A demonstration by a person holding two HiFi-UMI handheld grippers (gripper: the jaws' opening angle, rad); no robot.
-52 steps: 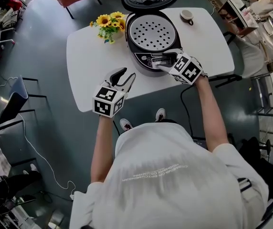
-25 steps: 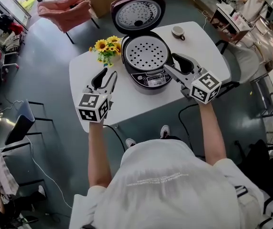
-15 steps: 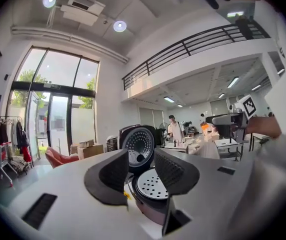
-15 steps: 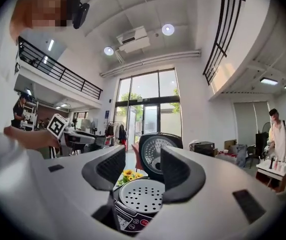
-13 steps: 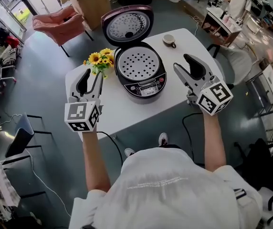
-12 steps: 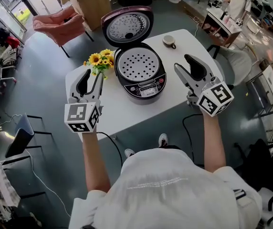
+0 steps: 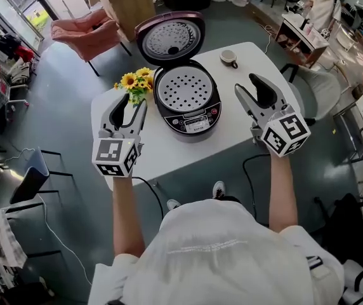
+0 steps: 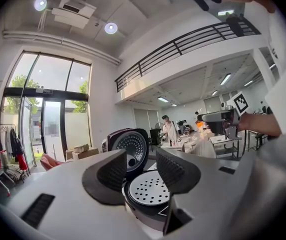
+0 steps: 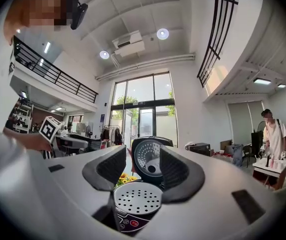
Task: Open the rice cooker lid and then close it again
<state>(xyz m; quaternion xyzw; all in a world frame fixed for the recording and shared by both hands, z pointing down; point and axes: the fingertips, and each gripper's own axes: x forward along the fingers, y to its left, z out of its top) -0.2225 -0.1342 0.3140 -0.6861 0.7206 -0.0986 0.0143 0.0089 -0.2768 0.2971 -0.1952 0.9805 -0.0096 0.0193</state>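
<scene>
The dark rice cooker point(image 7: 188, 97) stands in the middle of the white table point(image 7: 162, 154), its lid point(image 7: 170, 38) swung up at the back and a perforated steam tray showing inside. My left gripper point(image 7: 129, 103) hovers left of the cooker; its jaws are opening with nothing between them. My right gripper point(image 7: 251, 89) hovers right of it, open and empty. Neither touches the cooker. The left gripper view frames the cooker point(image 8: 148, 191) and lid point(image 8: 131, 146) between the jaws, as does the right gripper view with cooker point(image 9: 137, 201) and lid point(image 9: 149, 163).
A bunch of sunflowers point(image 7: 135, 84) sits just left of the cooker. A cup on a saucer point(image 7: 230, 57) is at the table's far right. A pink chair point(image 7: 83, 30) stands beyond the table. A cable trails over the floor by the near edge.
My right gripper has come off the cooker's front and both grippers have risen to either side of it. The lid has stayed open throughout.
</scene>
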